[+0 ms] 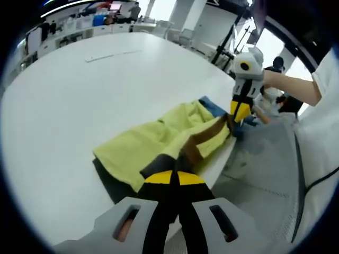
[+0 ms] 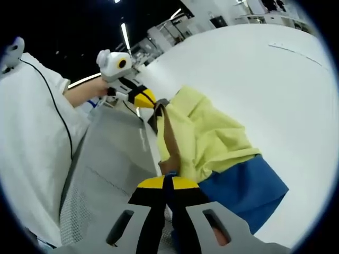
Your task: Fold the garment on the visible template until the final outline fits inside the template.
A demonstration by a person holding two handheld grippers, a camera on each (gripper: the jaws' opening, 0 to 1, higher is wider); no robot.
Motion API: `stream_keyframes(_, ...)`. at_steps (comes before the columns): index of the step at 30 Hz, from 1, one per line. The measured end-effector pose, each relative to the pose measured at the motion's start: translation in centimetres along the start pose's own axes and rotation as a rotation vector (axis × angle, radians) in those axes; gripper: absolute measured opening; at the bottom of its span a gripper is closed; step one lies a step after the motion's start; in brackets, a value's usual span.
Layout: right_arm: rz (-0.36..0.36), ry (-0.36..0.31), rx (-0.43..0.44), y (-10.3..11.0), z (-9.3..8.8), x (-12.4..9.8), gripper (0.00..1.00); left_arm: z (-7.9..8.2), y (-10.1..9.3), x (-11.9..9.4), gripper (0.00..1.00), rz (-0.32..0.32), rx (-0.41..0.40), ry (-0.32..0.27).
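— Where's the garment?
— The yellow-green garment (image 1: pixel 159 140) lies at the white tabletop's (image 1: pixel 69 106) near edge, centre of my left view, over a dark template (image 1: pixel 114 185) and a blue cloth (image 2: pixel 246 190).
— And your tools?
— My left tool (image 1: pixel 174 177) is clamped on its brown-trimmed edge at lower centre. My right tool (image 2: pixel 165 182) grips the other end.

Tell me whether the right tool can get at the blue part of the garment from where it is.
Probably yes: the right tool sits shut at the table edge on the yellow garment, and the blue part lies uncovered right beside it.
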State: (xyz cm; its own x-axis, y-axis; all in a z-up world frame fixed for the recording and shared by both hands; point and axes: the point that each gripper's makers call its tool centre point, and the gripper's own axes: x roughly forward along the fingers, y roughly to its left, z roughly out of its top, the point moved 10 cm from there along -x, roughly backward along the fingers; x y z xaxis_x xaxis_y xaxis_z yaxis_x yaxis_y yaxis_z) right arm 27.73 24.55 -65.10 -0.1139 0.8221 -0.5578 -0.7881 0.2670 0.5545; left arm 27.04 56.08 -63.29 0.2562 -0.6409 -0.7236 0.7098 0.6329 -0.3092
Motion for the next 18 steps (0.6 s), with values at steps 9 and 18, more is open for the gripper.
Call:
stream_keyframes(9, -0.121, -0.059, -0.057, 1.0, 1.1, -1.4, 0.03, 0.8, -0.1, -1.1, 0.0, 0.005, -0.048, -0.076)
stream_keyframes(18, -0.276, -0.096, -0.159, 2.1, 3.0, -2.8, 0.03, 1.8, -0.7, -2.2, 0.0, 0.015, -0.044, -0.115)
